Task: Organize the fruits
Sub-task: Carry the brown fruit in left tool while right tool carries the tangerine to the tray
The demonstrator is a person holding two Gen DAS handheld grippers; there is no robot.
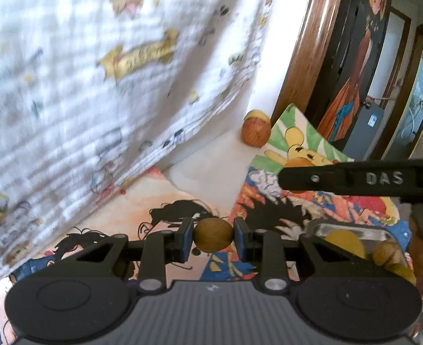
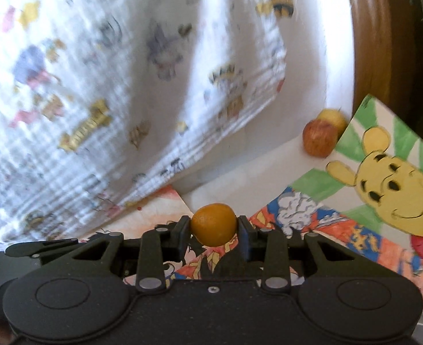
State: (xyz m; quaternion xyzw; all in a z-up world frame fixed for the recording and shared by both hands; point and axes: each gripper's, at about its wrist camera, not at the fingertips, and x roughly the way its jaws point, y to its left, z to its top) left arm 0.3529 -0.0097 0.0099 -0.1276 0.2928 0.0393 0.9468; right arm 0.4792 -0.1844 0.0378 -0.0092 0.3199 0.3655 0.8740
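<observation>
Left fingers [image 1: 189,240] pinching brown fruit [image 1: 213,235] lengthwise, long axis sideways

Both views bright, daylit; light seems to come thru the printed curtain [image 1: 102,80], which glows and washes out near white. Curtain heavily motion-blurred in both, prints smeared. Fisheye bends straight lines hard, esp. the wooden frame [image 1: 300,66] at right; dark vignette in the top corners. Near claw bodies sharp, matte, no glare. Apples [image 2: 322,133] at rear a bit soft. Soft shadows under fruit on white tabletop [image 2: 240,169].
</observation>
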